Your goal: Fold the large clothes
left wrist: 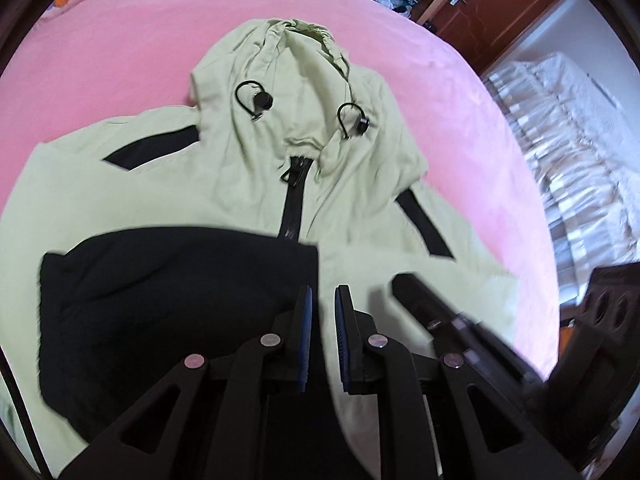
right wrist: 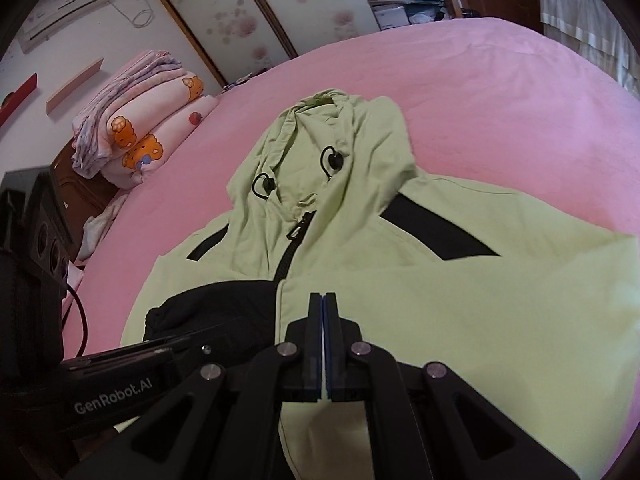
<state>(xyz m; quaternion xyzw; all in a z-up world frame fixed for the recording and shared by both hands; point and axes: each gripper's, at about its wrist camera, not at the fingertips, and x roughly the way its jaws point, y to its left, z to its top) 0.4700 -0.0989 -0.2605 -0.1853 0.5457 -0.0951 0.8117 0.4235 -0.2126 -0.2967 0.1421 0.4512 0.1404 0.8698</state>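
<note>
- Left wrist view: pale green hooded jacket w/ black panels and black front zip (left wrist: 248,184) lies face-up on the pink bed sheet (left wrist: 120,40), hood pointing away from camera. One black lower part (left wrist: 168,300) looks folded up over the chest on the view's left. Left gripper (left wrist: 321,300) hangs just above the jacket, jaws a narrow gap apart, nothing between them. Right gripper (left wrist: 416,292) shows as a blurred black bar at right; can't tell its jaws here.
- Right wrist view: same jacket (right wrist: 460,300) fills the lower frame, hood (right wrist: 328,136) far side. Right gripper (right wrist: 324,300) has blue pads pressed together; no cloth visibly caught, though I can't rule out a thin pinch. Left gripper body (right wrist: 120,376) at lower left.
- Progress, my read: early. Maybe one fold in; sleeves, sides, hood not yet folded.
- Counts: 1 jacket, 2 black cord toggles (right wrist: 332,158), 2 grippers, 1 stack of folded cartoon-print blankets (right wrist: 136,136).
</note>
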